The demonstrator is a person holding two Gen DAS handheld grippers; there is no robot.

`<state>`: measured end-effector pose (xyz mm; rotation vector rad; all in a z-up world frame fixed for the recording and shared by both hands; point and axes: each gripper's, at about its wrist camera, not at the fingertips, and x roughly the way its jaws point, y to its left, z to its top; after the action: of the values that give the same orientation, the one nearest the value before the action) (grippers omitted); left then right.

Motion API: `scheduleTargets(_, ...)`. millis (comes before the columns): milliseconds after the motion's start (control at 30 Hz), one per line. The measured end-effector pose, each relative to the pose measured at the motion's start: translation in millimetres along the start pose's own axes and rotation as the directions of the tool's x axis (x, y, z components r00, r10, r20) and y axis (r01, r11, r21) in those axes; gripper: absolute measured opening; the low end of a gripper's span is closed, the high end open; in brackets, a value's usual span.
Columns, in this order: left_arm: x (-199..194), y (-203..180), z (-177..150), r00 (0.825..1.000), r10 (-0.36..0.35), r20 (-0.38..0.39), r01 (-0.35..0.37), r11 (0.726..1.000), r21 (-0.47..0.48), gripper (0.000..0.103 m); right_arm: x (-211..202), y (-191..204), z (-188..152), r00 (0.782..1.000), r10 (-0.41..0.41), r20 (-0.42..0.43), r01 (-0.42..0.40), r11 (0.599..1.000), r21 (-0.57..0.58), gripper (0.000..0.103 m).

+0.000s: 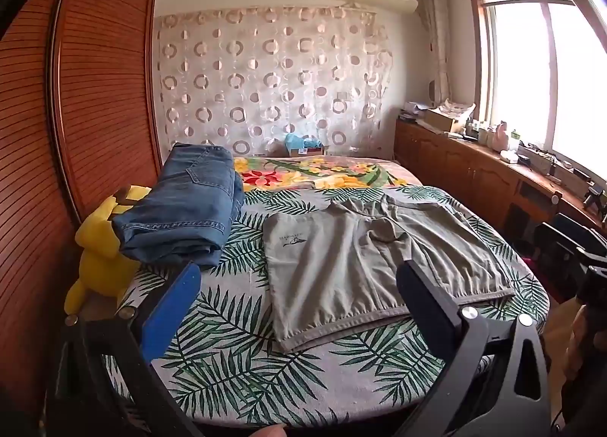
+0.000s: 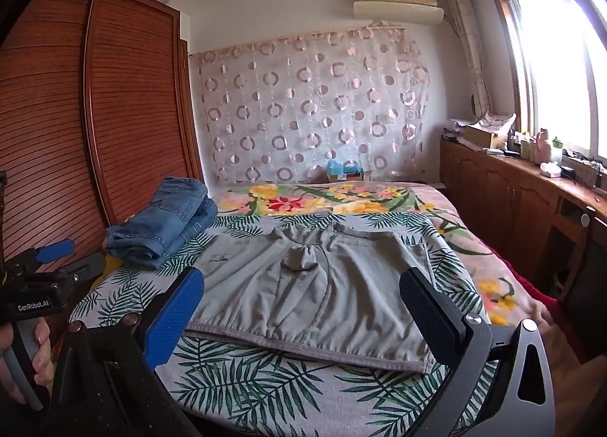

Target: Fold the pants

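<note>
Grey pants [image 1: 364, 266] lie spread flat on the leaf-print bed cover [image 1: 235, 357], legs toward me, waistband toward the headboard. The right wrist view shows the same grey pants [image 2: 318, 293] straight ahead. My left gripper [image 1: 299, 281] hovers open over the near hem of the left leg, nothing between its fingers. My right gripper [image 2: 301, 289] is open above the near hem of the pants, also holding nothing. The left gripper [image 2: 49, 258] appears at the left edge of the right wrist view, held by a hand.
Folded blue jeans [image 1: 186, 205] sit at the bed's left side, partly on a yellow plush toy [image 1: 98, 247]. A wooden slatted wardrobe [image 1: 87, 103] stands left. A floral blanket [image 1: 315, 171] covers the far bed. Low wooden cabinets [image 1: 474, 167] with clutter run under the window at right.
</note>
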<state>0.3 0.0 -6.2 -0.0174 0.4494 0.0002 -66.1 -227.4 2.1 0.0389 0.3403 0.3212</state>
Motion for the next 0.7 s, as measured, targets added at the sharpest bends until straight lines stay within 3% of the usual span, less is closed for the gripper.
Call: scheduleTargets(700, -4.6, 0.6, 6.3, 1.000, -0.002, 0.006, 0.002, 1.000, 0.002, 0.103, -0.7, 0.2, 1.9, 1.000, 0.000, 0.006, 0.000, 1.000, 0.001, 0.103)
